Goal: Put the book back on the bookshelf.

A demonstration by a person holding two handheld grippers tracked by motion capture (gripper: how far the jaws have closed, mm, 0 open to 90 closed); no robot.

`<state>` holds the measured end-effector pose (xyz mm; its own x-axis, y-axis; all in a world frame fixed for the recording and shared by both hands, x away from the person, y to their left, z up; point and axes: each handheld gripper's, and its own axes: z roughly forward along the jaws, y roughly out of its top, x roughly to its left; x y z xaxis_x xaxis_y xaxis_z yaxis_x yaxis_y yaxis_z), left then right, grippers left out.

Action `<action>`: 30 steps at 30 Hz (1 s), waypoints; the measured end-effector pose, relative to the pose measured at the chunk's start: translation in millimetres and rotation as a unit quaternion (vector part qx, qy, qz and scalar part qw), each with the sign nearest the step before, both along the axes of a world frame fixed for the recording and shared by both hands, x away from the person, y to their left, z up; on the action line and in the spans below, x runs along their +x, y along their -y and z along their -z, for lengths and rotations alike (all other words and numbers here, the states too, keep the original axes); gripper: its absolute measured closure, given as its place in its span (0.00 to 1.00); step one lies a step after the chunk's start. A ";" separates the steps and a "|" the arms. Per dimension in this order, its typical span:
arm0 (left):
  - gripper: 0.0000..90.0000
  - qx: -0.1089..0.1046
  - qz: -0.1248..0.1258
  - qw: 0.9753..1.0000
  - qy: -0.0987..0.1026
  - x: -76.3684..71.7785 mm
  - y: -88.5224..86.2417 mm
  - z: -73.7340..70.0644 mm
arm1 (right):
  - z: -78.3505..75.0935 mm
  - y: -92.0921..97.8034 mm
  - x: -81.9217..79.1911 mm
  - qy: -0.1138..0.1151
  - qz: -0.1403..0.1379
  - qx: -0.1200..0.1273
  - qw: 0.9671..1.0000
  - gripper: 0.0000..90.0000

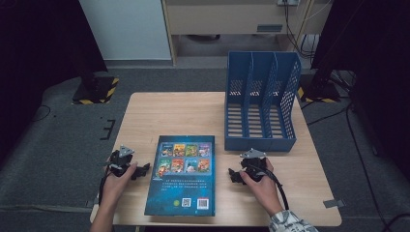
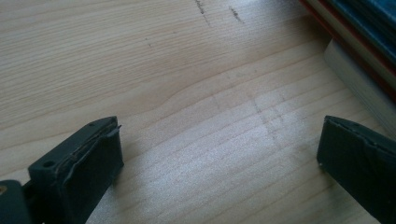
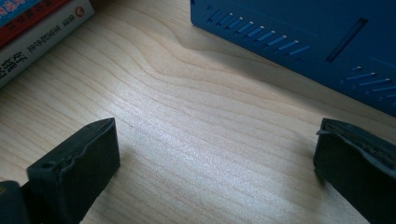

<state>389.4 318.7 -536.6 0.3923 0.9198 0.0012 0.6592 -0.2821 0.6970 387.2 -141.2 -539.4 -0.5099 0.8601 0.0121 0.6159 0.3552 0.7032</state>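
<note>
High view dim, dark at both upper corners; counter [image 1: 193,111] lit evenly from above, soft shadows under hands; both gripper views brighter, pale glare patches on the wood grain [image 2: 243,154]; near jaws soft-focused, book [image 2: 369,56] edge blurred; slight distortion at edges.

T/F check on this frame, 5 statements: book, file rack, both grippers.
1. The book lies flat on the table, between the two grippers. True.
2. The left gripper is clamped on the book. False: its jaws stand wide apart over bare wood, and the book's edge lies off to one side.
3. The blue file rack stands at the table's far right, with nothing in its slots. True.
4. The right gripper is shut. False: its jaws are open with bare table between them.
5. The book is standing in the rack. False: it lies on the table, nearer the person than the rack.
</note>
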 end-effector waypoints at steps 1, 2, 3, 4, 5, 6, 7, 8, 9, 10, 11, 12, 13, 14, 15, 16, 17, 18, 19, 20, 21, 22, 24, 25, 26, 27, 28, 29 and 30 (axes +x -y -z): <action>0.00 0.000 0.000 1.000 0.000 0.0 0.0 0.0 | 0.0 0.0 0.0 0.000 0.000 0.000 1.000 0.01; 0.00 -0.001 0.000 1.000 0.000 -0.2 0.2 -0.1 | 0.0 -0.3 0.1 0.000 0.001 0.001 1.000 0.01; 0.00 -0.001 0.000 1.000 0.000 -0.5 0.6 0.0 | -0.1 -0.5 0.0 -0.001 0.003 0.002 1.000 0.01; 0.00 -0.001 0.001 1.000 0.000 -1.0 1.1 0.0 | -0.1 -0.5 0.0 -0.001 0.004 0.001 1.000 0.01; 0.00 -0.001 0.002 1.000 -0.001 -1.4 1.6 -0.1 | -0.2 -0.1 0.1 -0.002 0.005 0.004 1.000 0.01; 0.00 -0.001 0.002 1.000 0.000 -1.6 2.1 -0.1 | -0.5 0.3 0.4 -0.003 0.004 0.007 1.000 0.01; 0.00 -0.001 0.003 1.000 -0.001 -1.7 2.4 -0.2 | -1.3 0.7 0.5 -0.007 0.001 0.010 1.000 0.01; 0.00 -0.003 0.004 1.000 -0.002 -1.5 2.5 -0.6 | -2.3 0.9 0.3 -0.013 -0.002 0.016 1.000 0.02; 0.00 -0.009 0.005 1.000 -0.004 -1.3 2.3 -1.6 | -3.6 1.2 0.1 -0.017 -0.004 0.018 1.000 0.03; 0.02 -0.018 0.005 1.000 -0.004 -1.2 2.4 -2.6 | -5.5 1.8 0.0 -0.023 -0.006 0.022 0.999 0.07; 0.04 -0.024 0.008 1.000 -0.007 -1.4 2.1 -4.0 | -7.5 2.4 -0.1 -0.030 -0.012 0.030 0.999 0.09; 0.05 -0.027 0.008 1.000 -0.007 -1.9 2.0 -4.9 | -9.7 2.6 -0.8 -0.033 -0.014 0.035 0.999 0.08; 0.05 -0.027 0.009 1.000 -0.005 -3.1 1.7 -6.9 | -11.9 2.6 -1.9 -0.031 -0.015 0.038 0.999 0.07; 0.06 -0.027 0.008 1.000 -0.003 -4.3 1.5 -8.7 | -16.5 1.6 -4.7 -0.028 -0.023 0.041 0.999 0.10; 0.07 -0.030 0.008 1.000 0.002 -6.6 1.1 -11.9 | -19.4 0.7 -6.7 -0.024 -0.027 0.041 0.998 0.11; 0.07 -0.032 0.009 0.999 0.006 -8.6 0.9 -14.8 | -24.2 -1.2 -10.3 -0.019 -0.035 0.048 0.998 0.11; 0.07 -0.035 0.008 0.999 0.010 -10.8 1.3 -17.5 | -27.6 -2.7 -13.3 -0.017 -0.040 0.052 0.998 0.12; 0.07 -0.037 0.007 0.999 0.014 -13.0 1.8 -20.5 | -30.6 -4.3 -16.4 -0.011 -0.047 0.055 0.997 0.12; 0.07 -0.037 0.007 0.999 0.018 -15.1 2.5 -23.6 | -33.4 -6.4 -19.6 -0.008 -0.058 0.055 0.997 0.12; 0.07 -0.038 0.008 0.999 0.022 -16.6 3.0 -25.6 | -36.1 -9.0 -22.9 -0.006 -0.065 0.053 0.996 0.12; 0.07 -0.042 0.007 0.999 0.028 -19.2 3.7 -28.5 | -37.8 -11.1 -24.9 -0.003 -0.069 0.053 0.996 0.12; 0.07 -0.042 0.007 0.999 0.031 -21.1 4.3 -30.3 | -40.8 -14.7 -27.5 -0.002 -0.078 0.060 0.995 0.13; 0.07 -0.046 0.009 0.998 0.034 -24.6 6.6 -33.2 | -45.8 -22.2 -30.5 -0.002 -0.095 0.073 0.993 0.13; 0.07 -0.052 0.013 0.998 0.038 -26.1 7.9 -34.9 | -48.4 -26.5 -31.8 0.001 -0.103 0.076 0.992 0.13; 0.07 -0.056 0.018 0.997 0.040 -27.2 9.4 -36.4 | -50.4 -30.9 -32.7 0.003 -0.112 0.076 0.991 0.13; 0.07 -0.063 0.020 0.997 0.041 -27.7 12.2 -37.1 | -51.6 -35.4 -33.3 0.006 -0.121 0.076 0.990 0.13; 0.07 -0.065 0.025 0.997 0.040 -27.8 14.4 -37.5 | -52.2 -39.7 -34.2 0.005 -0.129 0.079 0.988 0.12; 0.07 -0.071 0.033 0.996 0.037 -28.0 19.4 -37.0 | -52.1 -42.9 -34.8 0.001 -0.134 0.084 0.987 0.11; 0.07 -0.069 0.043 0.996 0.032 -28.2 23.1 -36.8 | -51.3 -47.8 -35.6 -0.004 -0.143 0.093 0.985 0.11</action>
